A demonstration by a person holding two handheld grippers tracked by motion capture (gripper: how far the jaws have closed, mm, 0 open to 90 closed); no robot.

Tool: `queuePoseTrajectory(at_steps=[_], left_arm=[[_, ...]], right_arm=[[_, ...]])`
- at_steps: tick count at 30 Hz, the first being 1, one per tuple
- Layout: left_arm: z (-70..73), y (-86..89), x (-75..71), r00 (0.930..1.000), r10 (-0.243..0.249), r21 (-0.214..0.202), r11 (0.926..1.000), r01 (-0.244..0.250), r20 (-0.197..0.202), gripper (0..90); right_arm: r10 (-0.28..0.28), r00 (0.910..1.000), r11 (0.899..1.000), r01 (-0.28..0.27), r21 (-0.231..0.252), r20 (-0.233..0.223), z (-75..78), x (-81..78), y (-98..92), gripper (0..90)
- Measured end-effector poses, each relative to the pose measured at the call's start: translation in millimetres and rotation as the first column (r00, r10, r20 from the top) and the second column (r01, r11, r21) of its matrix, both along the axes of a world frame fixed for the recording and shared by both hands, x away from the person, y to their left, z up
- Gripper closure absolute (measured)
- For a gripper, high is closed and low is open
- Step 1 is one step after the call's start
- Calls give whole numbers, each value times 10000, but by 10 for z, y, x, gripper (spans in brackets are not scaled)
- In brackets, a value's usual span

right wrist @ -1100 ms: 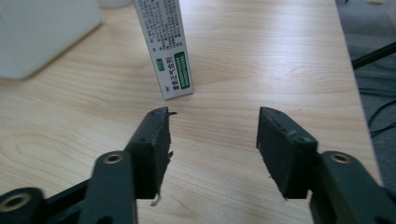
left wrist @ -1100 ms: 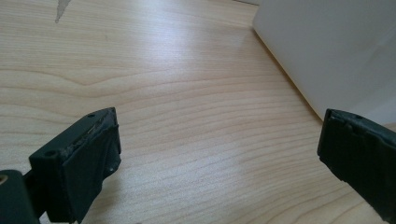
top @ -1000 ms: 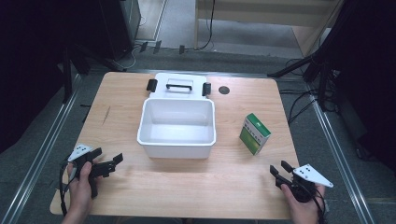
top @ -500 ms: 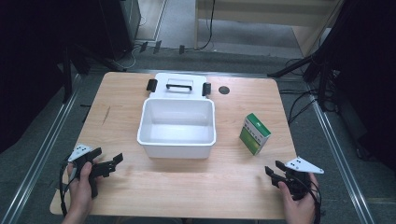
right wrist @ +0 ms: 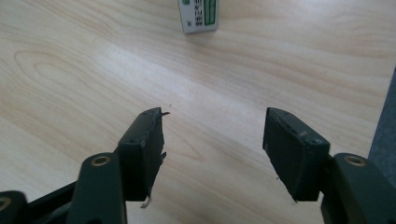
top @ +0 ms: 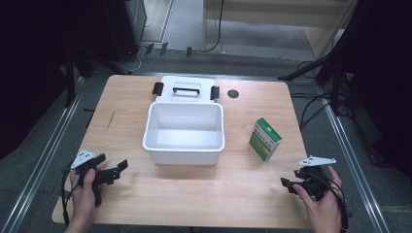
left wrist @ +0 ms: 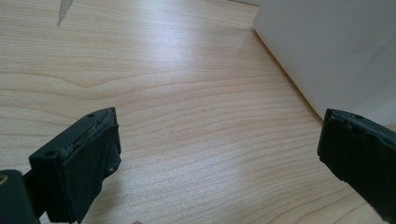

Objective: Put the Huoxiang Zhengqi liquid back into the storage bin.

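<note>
Pale wood grain runs across the table (top: 194, 204), and from the high view the whole layout reads at once: a white bin (top: 184, 132) sits open near the middle, its white lid (top: 186, 89) with a black handle lying flat just behind it and touching its far rim. A green and white box (top: 265, 139) stands upright to the right of the bin, well apart from it. The left gripper (top: 112, 171) is held low near the front left corner, aimed toward the bin, while the right gripper (top: 290, 183) is held near the front right corner, short of the box.

From the left gripper view comes what the high view cannot give: the bin's plain white wall (left wrist: 336, 51) rises close ahead on the right, and the left gripper (left wrist: 219, 135) has its jaws spread wide with bare wood between them.

Looking along the right gripper (right wrist: 214, 140), the box (right wrist: 198, 16) stands ahead, cut off by the top edge, its printed green face toward the camera. The right jaws have just been opening and stand apart with nothing between them, the box still clear of the pads (right wrist: 152, 149).
</note>
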State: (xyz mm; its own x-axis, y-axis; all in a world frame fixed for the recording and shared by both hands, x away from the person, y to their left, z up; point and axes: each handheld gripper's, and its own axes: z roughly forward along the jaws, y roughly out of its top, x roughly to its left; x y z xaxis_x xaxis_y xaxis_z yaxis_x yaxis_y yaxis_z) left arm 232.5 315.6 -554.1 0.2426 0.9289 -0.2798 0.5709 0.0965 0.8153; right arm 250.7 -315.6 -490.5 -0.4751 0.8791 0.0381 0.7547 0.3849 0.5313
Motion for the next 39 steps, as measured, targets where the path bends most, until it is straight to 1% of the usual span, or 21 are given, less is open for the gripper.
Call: queuePoseTrajectory(at_steps=[2,4,5,6,7,8,9,10,12,14,15,17,21,26,27,28,29,33,34,37,39], left_arm=[[-1,-4,2,10000,12,17,10000,-12,1,3],[0,-4,1,10000,13,24,10000,-13,0,3],[0,-5,0,10000,25,28,10000,-25,8,3],[0,-5,0,10000,25,28,10000,-25,8,3],[1,-4,0,10000,22,32,10000,-22,6,3],[1,-3,-1,10000,11,34,10000,-11,11,3],[0,-2,-2,10000,6,32,10000,-6,18,3],[1,-2,-2,10000,-4,28,10000,4,16,3],[1,-2,-2,10000,-5,26,10000,5,16,3],[0,-1,-1,10000,-3,22,10000,3,15,3],[0,-2,-1,10000,6,23,10000,-6,21,3],[0,-3,-1,10000,6,24,10000,-6,23,3],[0,-1,-1,10000,-6,16,10000,6,20,3],[0,-2,-2,10000,-6,18,10000,5,24,3],[0,-2,-2,10000,-6,18,10000,5,24,3],[0,-2,-2,10000,-9,19,10000,9,21,3],[0,-2,-1,10000,0,19,10000,0,25,3],[1,-4,-1,10000,-6,30,10000,6,16,3],[1,-5,-2,10000,-13,43,10000,13,20,3],[1,-4,-3,10000,-20,47,10000,20,25,3],[1,-4,-3,10000,-21,45,10000,20,30,3]], right_arm=[[20,9990,9999,-26,-134,-441,34,39,16,352],[11,9957,9997,-35,-255,-923,70,82,36,347],[36,9939,9995,-72,-315,-1104,88,103,45,346],[-59,9916,9992,9,-387,-1289,104,124,57,341],[-59,9916,9992,9,-387,-1289,104,124,57,341],[-105,9863,9988,26,-481,-1645,133,174,73,326],[-105,9863,9988,26,-481,-1645,133,174,73,326],[-192,9802,9983,79,-581,-1968,177,224,94,319],[-191,9789,9980,63,-631,-2036,194,241,103,313],[-203,9739,9968,22,-797,-2261,249,290,129,290],[-179,9729,9958,-34,-912,-2307,276,311,139,288],[-278,9716,9945,32,-1048,-2350,357,375,163,288],[-342,9685,9939,69,-1104,-2465,421,425,181,287],[-238,9643,9904,-132,-1378,-2637,552,535,247,276],[-238,9643,9904,-132,-1378,-2637,552,535,247,276],[-207,9601,9904,-184,-1370,-2788,583,575,265,272],[-220,9579,9896,-198,-1422,-2863,596,594,276,270],[-244,9564,9873,-226,-1569,-2911,627,647,312,267],[-255,9536,9869,-238,-1596,-2999,643,680,330,256],[-213,9525,9861,-301,-1636,-3039,653,712,344,251],[-218,9493,9854,-324,-1669,-3135,674,756,365,236]])
